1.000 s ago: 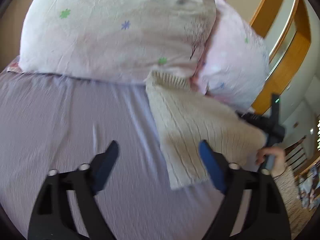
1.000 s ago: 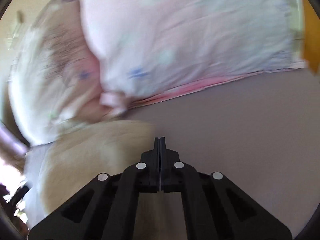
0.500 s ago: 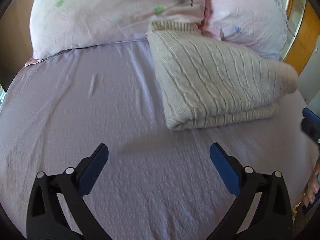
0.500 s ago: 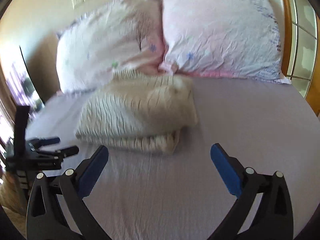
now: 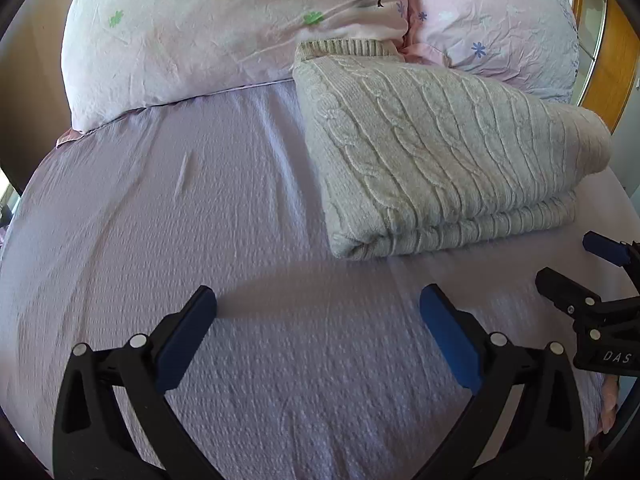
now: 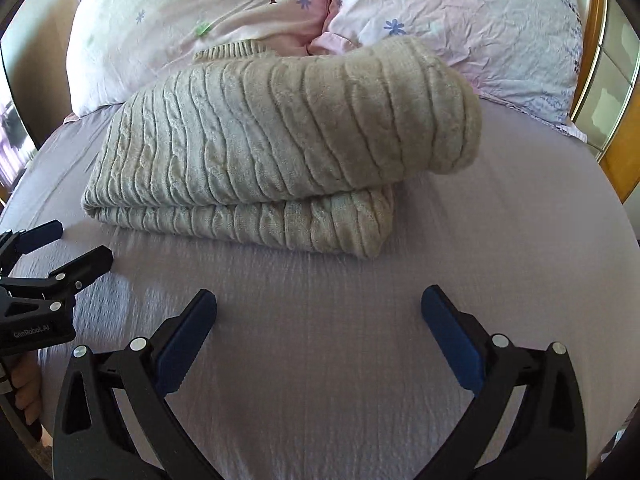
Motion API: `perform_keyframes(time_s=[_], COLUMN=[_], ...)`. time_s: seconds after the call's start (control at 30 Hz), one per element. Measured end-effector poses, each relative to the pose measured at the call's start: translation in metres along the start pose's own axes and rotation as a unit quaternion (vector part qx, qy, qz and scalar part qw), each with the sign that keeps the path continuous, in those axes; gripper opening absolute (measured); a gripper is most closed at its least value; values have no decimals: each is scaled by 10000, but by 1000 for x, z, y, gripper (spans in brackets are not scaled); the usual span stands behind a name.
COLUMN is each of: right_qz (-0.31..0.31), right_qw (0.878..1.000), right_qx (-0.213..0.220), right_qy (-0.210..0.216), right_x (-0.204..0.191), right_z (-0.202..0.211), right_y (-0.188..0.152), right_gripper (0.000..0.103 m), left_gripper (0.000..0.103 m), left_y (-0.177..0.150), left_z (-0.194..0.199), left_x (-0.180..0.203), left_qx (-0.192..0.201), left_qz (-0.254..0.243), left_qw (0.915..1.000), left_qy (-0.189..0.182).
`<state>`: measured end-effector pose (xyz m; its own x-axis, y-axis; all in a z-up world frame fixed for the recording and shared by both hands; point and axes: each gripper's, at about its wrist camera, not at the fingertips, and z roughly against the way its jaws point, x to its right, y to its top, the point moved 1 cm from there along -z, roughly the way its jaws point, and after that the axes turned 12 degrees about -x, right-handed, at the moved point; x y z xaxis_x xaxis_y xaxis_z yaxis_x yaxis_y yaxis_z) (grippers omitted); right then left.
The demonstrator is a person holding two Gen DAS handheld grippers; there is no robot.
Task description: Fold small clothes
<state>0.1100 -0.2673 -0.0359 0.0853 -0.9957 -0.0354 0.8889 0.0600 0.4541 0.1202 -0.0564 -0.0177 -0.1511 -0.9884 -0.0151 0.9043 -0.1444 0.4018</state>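
A cream cable-knit sweater [image 5: 432, 148] lies folded in a thick stack on the lilac bed sheet [image 5: 200, 220], its far edge against the pillows. It also shows in the right wrist view [image 6: 280, 140], with the top layer bulging at the right. My left gripper [image 5: 318, 308] is open and empty, hovering over the sheet in front of the sweater. My right gripper [image 6: 318, 308] is open and empty, also in front of the sweater. The right gripper also shows at the right edge of the left wrist view [image 5: 580, 272]. The left gripper also shows at the left edge of the right wrist view [image 6: 56, 244].
Two pale pink floral pillows [image 5: 224, 28] [image 5: 496, 16] lean at the head of the bed behind the sweater. A wooden frame [image 5: 612, 64] stands at the far right. A beige wall [image 6: 36, 60] is at the far left.
My right gripper has opened, let go of the sweater and pulled back. My left gripper has pulled back too. The sweater now lies folded and free on the sheet.
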Motion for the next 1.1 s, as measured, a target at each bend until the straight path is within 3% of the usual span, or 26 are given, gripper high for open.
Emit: perform_keyframes(time_s=[1.1], right_qz=[-24], right_qw=[10000], right_qx=[5], right_qy=[-14], right_x=[-2], right_z=[-2], right_y=[2], right_gripper=[102], left_gripper=[101], left_y=[-2], left_z=[1], left_x=[1], left_qx=[17], left_qz=[-8], left_qw=[10000], left_qy=[-1])
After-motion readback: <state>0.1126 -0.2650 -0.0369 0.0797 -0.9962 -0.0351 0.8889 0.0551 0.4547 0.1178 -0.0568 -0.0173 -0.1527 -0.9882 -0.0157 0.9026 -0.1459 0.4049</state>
